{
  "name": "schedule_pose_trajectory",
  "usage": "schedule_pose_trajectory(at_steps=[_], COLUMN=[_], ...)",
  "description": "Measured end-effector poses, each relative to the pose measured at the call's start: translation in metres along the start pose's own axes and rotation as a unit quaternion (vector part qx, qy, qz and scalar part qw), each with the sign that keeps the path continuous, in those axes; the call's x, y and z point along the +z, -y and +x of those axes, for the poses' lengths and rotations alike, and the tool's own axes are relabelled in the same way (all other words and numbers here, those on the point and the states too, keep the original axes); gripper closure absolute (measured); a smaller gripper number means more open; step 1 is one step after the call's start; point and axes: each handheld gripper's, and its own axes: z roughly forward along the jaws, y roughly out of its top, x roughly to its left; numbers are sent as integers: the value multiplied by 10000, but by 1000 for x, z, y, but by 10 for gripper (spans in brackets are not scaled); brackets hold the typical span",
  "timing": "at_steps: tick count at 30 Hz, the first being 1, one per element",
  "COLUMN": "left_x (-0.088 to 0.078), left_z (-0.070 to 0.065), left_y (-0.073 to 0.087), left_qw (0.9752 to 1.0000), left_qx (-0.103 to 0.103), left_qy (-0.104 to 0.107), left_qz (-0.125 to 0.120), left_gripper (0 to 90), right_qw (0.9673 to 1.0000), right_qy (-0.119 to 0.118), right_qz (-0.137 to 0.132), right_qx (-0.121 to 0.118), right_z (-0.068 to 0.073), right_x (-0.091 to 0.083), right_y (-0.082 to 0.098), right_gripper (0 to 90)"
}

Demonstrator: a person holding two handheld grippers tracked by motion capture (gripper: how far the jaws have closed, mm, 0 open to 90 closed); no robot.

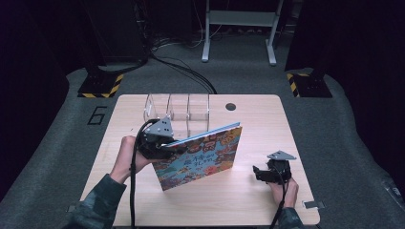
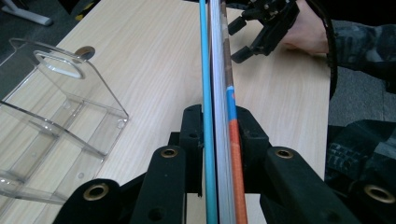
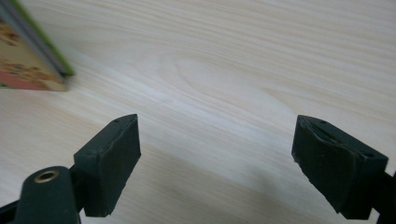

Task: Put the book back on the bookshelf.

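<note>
The left gripper (image 1: 165, 145) clamps the picture book (image 1: 200, 160) upright for the clear rack (image 1: 176, 112), while the right gripper (image 1: 262, 172) rests released on the table (image 1: 248, 200).

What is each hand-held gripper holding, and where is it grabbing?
The left hand-held gripper clamps the picture book at its upper left corner, pinching its edge. The right hand-held gripper is open and holds nothing.

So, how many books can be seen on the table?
1. The book stands tilted on the table, gripped by the left gripper, in front of the clear organizer.
</note>
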Motion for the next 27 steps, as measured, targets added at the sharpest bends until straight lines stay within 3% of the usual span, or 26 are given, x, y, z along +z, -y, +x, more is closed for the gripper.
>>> schedule_pose_trajectory(at_steps=[2,5,8,15,17,27], left_x=[0,1,1,0,1,-6], left_z=[-2,-1,-4,-11,-11,-9], left_y=[1,1,0,-1,-2,-10], left_qw=[9999,10000,9998,9999,9999,9997], left_qx=[110,73,173,81,140,46], left_qy=[-24,-2,-92,-86,-85,-202], left_qz=[-10,5,26,6,38,103], left_gripper=[764,762,774,799,803,806], right_qw=[9999,9992,9990,9994,9993,9989], right_qy=[69,-69,-128,-222,-200,-263], right_qz=[-58,-36,-182,-127,-100,-179], right_qx=[94,405,386,236,283,338], right_z=[-5,-13,-14,-13,-11,-13], right_x=[2,7,5,7,8,6], right_y=[6,14,13,14,14,15], right_gripper=[160,162,180,189,192,189])
